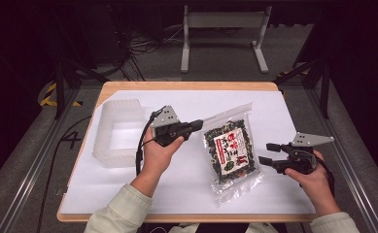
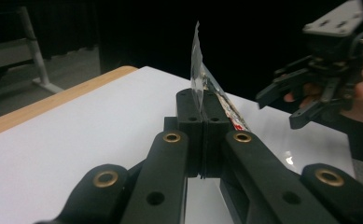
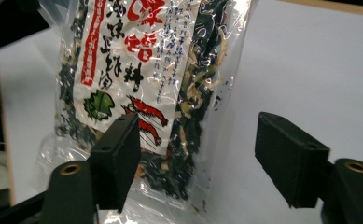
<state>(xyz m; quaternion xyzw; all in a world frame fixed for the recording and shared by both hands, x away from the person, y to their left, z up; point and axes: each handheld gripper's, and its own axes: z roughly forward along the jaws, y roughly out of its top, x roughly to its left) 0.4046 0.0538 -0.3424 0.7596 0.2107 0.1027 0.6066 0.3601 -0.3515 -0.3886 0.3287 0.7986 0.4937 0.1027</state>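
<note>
On the wooden table [image 1: 186, 86], a white sheet [image 1: 283, 111] covers nearly the whole top. At 9 o'clock on the sheet sits a translucent plastic tray [image 1: 104, 127], open side toward 3 o'clock. Just right of centre lies a clear snack bag [image 1: 230, 150] with dark dried contents and a white label with red print and a shrimp picture; its upper left corner is lifted off the sheet, the rest rests flat, long axis running 12 to 6.

Left gripper [image 1: 199, 123] sits between tray and bag, held by the left hand [image 1: 157, 154], jaws pointing to 3 o'clock. In the left gripper view its jaws are pressed together, pinching the bag's clear edge [image 2: 197, 70], which stands up above them.

Right gripper [image 1: 268, 153] is at 3 o'clock of the bag, close beside it, jaws pointing to 9 o'clock. Jaws spread wide, nothing between them; in the right gripper view the bag [image 3: 142, 84] lies just beyond the left jaw. Right hand [image 1: 312, 180] grips it from 5 o'clock.
</note>
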